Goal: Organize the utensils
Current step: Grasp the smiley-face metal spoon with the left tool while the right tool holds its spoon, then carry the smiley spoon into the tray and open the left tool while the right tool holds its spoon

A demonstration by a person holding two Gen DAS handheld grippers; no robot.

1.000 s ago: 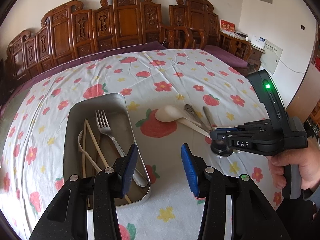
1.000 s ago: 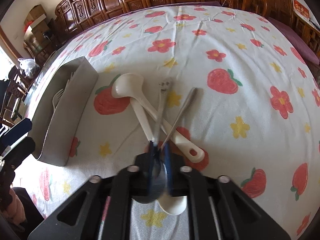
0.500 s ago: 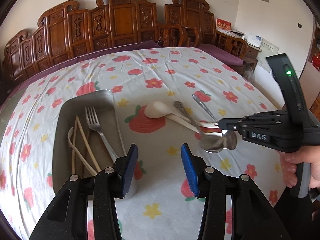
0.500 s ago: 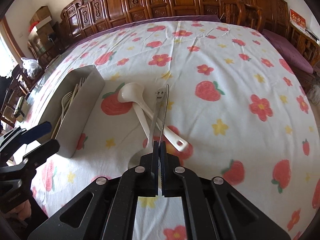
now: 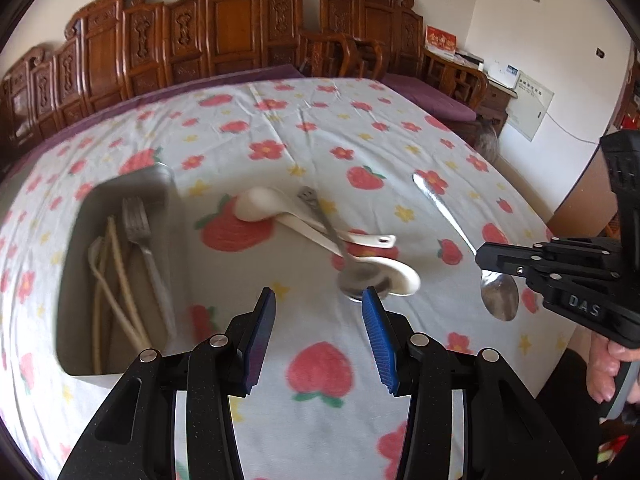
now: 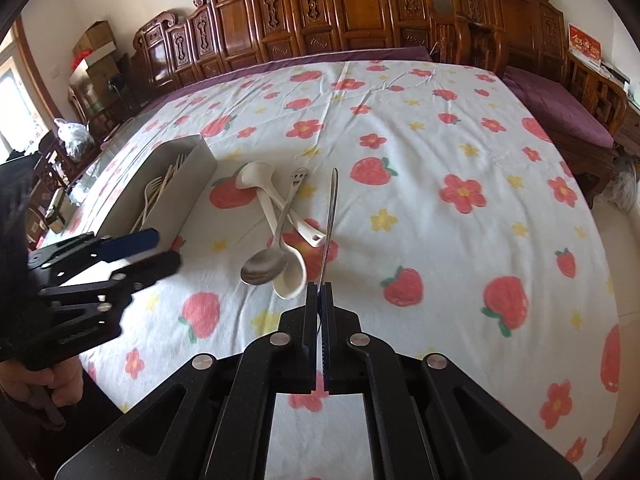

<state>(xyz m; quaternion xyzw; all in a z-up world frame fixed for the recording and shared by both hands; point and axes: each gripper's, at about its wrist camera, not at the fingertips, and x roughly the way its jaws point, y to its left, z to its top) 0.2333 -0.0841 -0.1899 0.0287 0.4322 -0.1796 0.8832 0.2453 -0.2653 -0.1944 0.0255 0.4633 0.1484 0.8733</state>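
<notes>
The right gripper (image 6: 319, 294) is clamped on a metal spoon (image 5: 452, 224), held clear above the tablecloth (image 6: 440, 152). The left gripper (image 5: 318, 312) hangs parted and empty. Farther off, another steel spoon (image 6: 276, 236) crosses what look like two white spoons (image 6: 276, 224), beside the tray (image 5: 132, 184).

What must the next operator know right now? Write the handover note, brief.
Right gripper: jaws shut on a metal spoon, held above the cloth.
Left gripper: jaws open, holding nothing, beside the tray.
Done: fork and chopsticks lie in the tray.
Left: bring the held spoon to the tray, then the smiley spoon and two white spoons crossed on the cloth.
</notes>
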